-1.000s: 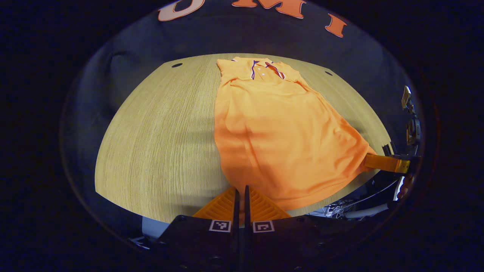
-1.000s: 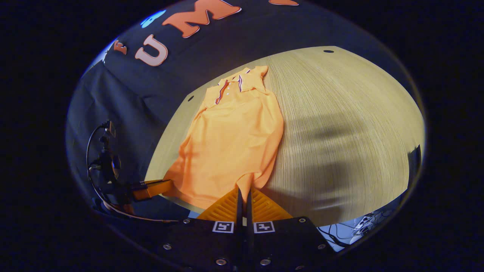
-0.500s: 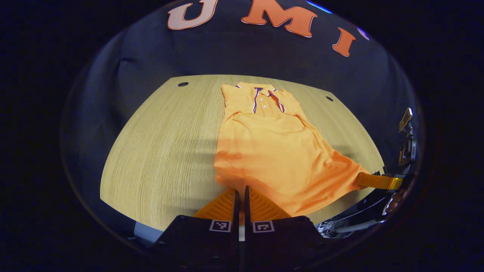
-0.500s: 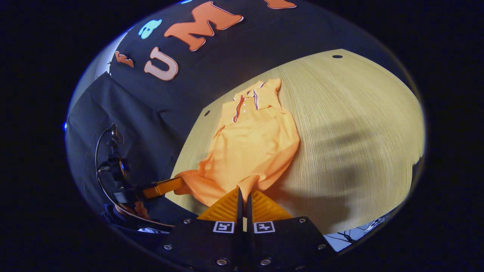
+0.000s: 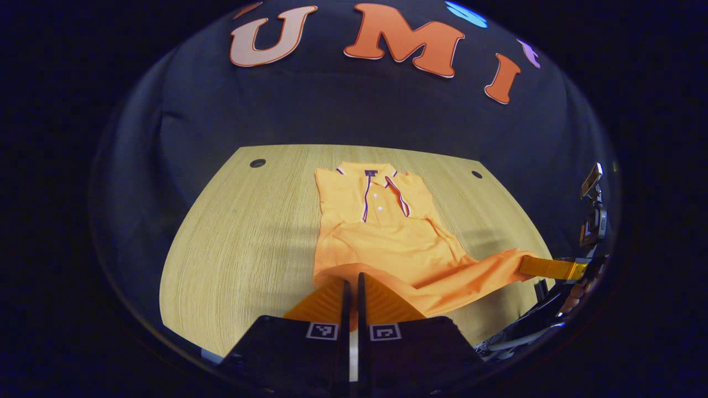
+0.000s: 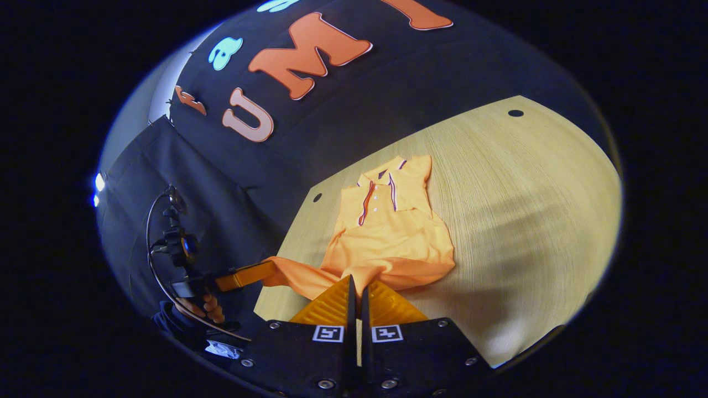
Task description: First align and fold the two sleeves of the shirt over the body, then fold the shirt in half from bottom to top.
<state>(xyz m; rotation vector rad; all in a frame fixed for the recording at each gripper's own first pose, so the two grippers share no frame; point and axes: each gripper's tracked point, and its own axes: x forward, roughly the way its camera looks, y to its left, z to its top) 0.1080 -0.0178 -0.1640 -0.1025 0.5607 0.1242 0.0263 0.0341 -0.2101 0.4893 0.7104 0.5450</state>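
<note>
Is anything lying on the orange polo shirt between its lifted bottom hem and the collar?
Nothing visible: the orange polo shirt lies bare up to its striped collar, both grippers pinching the hem.

Booth with a wooden table.
Light-wood table [image 5: 243, 232] stands before the black cloth wall [image 5: 332, 105]; shadows cross its surface.

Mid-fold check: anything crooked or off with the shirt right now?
Nothing damaged. The shirt sags unevenly: its hem is stretched between the left gripper and right gripper, dipping in the middle. The collar end lies flat on the table.
</note>
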